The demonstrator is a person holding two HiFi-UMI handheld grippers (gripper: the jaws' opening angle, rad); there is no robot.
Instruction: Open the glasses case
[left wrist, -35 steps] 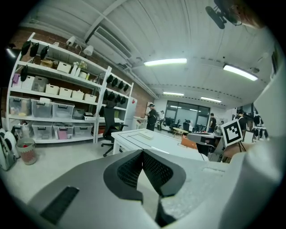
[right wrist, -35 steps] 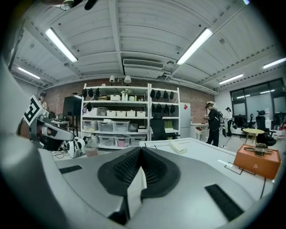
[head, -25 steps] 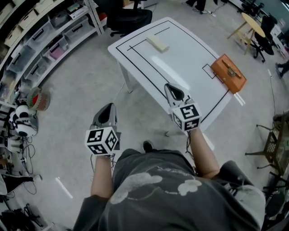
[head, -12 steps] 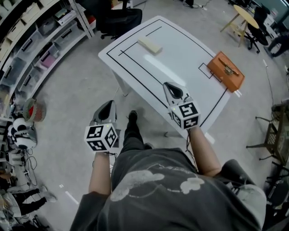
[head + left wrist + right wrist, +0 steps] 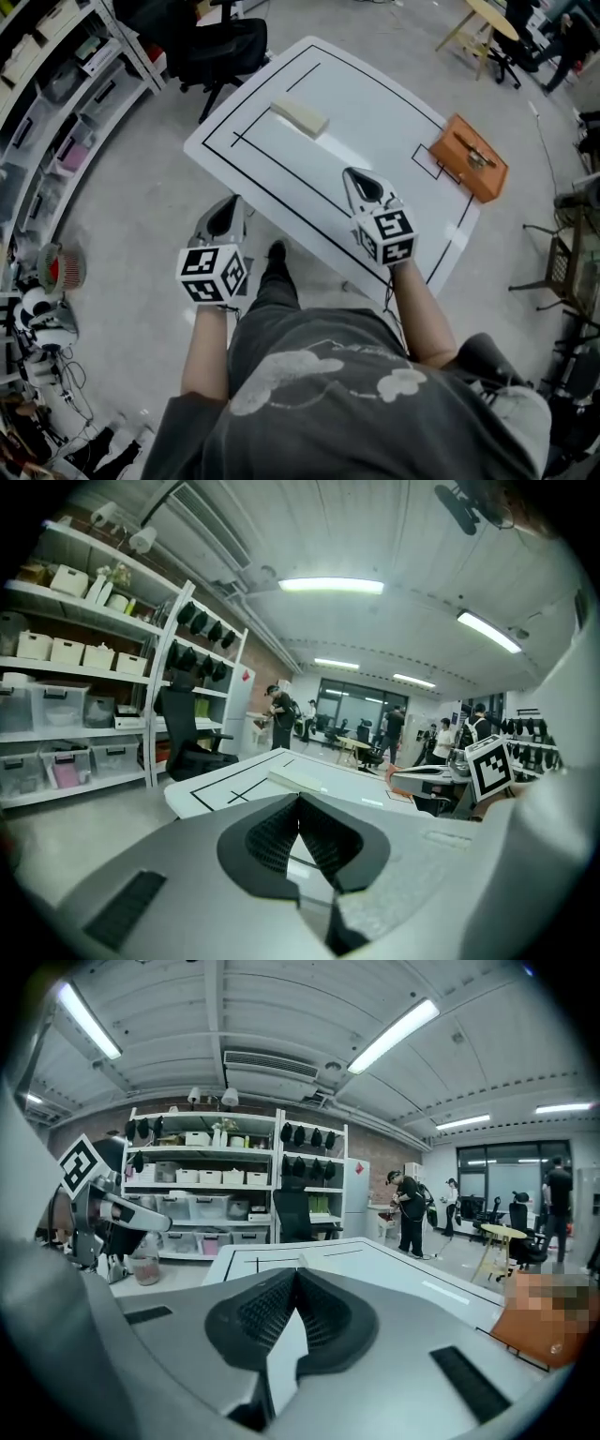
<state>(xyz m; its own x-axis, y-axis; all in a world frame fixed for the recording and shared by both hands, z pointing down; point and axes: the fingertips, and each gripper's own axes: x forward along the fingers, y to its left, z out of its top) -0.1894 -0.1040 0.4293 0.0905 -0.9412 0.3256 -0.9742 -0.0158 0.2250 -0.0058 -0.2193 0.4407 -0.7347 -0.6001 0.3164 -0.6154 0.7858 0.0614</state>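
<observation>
My left gripper [image 5: 232, 204] and right gripper [image 5: 351, 176] both have their jaws together and empty, the right over the white table [image 5: 375, 122], the left just off its near edge. An orange box [image 5: 469, 157] sits at the table's right edge, and I can't make out the fitting on its top. The glasses case [image 5: 300, 117], a cream oblong, lies flat near the far corner.

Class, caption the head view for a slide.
Left gripper and right gripper, both shut, near white table bearing cream case and orange case.

Bright, even indoor light.
Ceiling strip lights [image 5: 330, 585] cast glare on the white table [image 5: 375, 1260]; the fisheye edges bend and darken.
</observation>
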